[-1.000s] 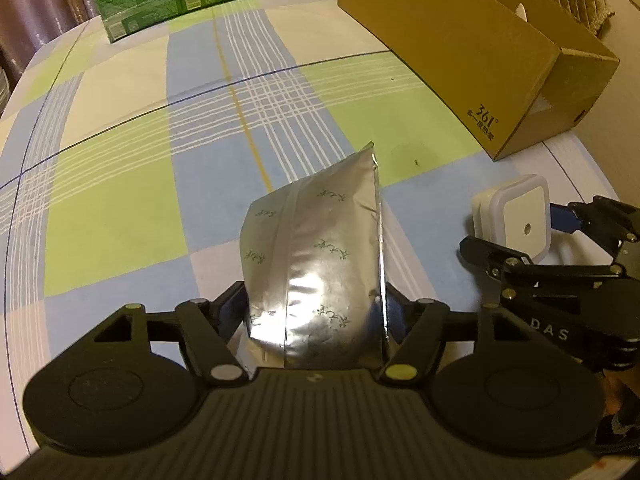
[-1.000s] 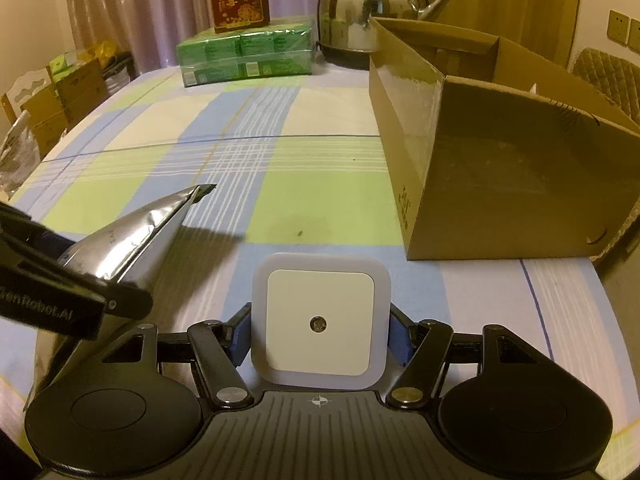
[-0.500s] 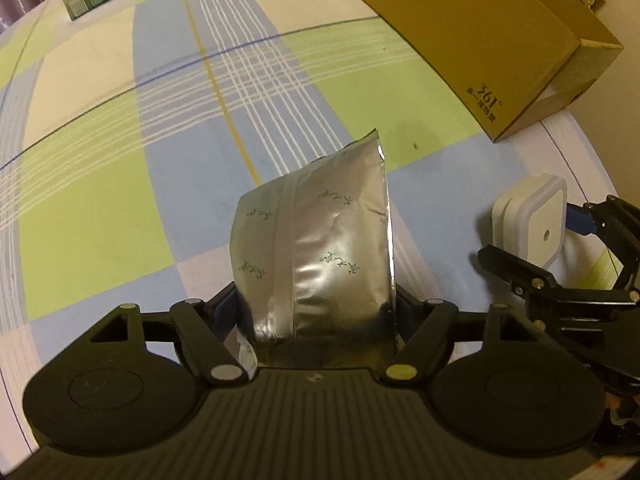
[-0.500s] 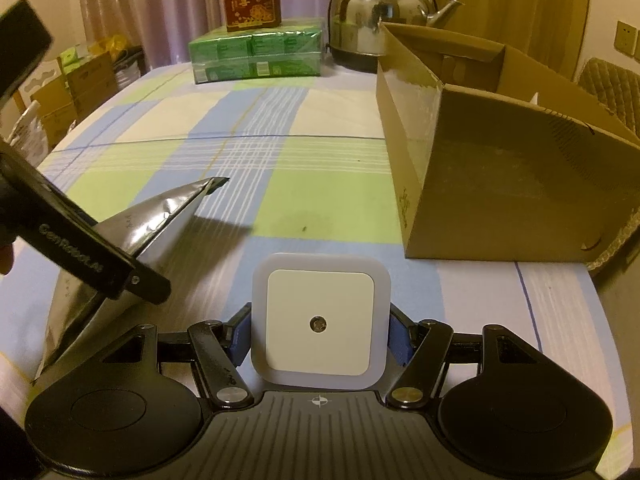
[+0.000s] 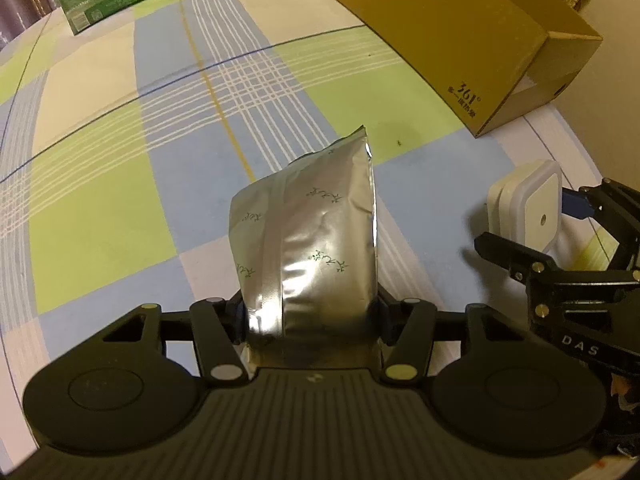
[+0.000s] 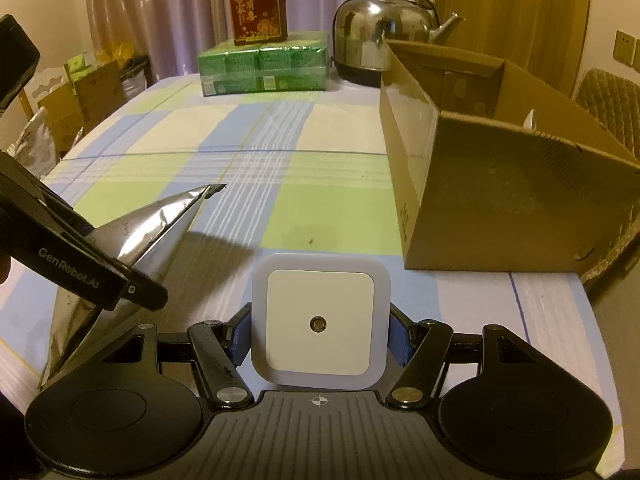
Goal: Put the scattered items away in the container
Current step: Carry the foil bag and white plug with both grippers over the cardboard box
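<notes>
silver foil pouch (image 5: 316, 240), crinkled, small green motifs, clamped upright.

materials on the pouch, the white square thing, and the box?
Silver pouch in the left claw: looks like metallised foil film, mirror-shiny with sharp creases. White square light in the right claw: probably plastic, with a smooth matte face and translucent rim. Brown box: cardboard, with dull walls and raw cut edges.
</notes>
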Available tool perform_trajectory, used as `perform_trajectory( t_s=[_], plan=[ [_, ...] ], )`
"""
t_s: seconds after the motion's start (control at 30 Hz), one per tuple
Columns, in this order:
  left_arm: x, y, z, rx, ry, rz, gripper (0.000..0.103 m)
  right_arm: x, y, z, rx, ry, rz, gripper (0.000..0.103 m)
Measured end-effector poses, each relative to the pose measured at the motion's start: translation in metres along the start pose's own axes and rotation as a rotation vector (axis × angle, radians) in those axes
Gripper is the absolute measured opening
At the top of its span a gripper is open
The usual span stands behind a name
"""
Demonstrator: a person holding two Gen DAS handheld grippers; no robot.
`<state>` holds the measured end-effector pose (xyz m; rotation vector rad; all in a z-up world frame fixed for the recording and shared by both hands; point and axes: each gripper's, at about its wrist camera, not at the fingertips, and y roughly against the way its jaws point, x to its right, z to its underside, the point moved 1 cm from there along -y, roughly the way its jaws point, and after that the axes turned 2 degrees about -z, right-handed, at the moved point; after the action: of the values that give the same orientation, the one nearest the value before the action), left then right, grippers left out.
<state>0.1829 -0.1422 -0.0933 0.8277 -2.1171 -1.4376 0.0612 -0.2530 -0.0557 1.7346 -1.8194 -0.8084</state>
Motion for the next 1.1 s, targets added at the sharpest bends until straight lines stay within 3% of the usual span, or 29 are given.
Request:
perform_trajectory(
  t_s=[0.73, 1.1],
  plan=[
    [0.027, 0.051, -0.013, 0.088, -0.034, 0.010, 0.053, 0.016, 0.052, -0.013, 0.095, -0.029, 0.036, 0.063],
    [0.055, 0.076, -0.050, 0.143, -0.095, 0.016, 0.053, 0.039, 0.083, -0.031, 0.171, -0.043, 0.066, 0.063]
  ],
)
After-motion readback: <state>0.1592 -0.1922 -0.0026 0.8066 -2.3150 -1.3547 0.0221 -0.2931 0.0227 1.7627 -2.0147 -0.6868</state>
